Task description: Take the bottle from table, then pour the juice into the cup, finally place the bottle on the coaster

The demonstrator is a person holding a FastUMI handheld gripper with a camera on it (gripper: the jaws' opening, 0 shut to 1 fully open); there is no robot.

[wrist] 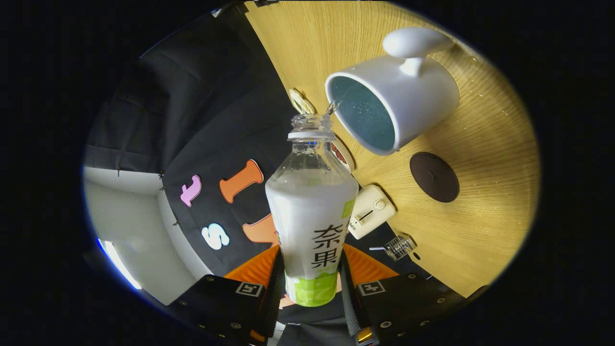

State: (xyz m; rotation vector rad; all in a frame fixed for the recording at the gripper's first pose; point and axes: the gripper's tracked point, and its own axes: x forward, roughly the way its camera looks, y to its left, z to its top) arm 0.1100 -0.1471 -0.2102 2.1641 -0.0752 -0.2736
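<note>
My gripper (310, 278) is shut on a clear plastic bottle (311, 202) with a white and green label, its cap off. The whole view is rolled over, so the bottle lies tipped with its open neck (311, 126) close to the rim of a white cup (394, 98) that has a blue inside and a handle. A thin stream or drops show at the bottle's mouth beside the cup's rim. A round dark brown coaster (434, 177) lies on the wooden table (480, 230) just past the cup.
A small cream toaster (370, 211) stands behind the bottle near the table's edge, with a small wire basket (399, 246) next to it. A plate's rim (343, 154) peeks out behind the bottle's shoulder. Black cloth walls the booth beyond the table.
</note>
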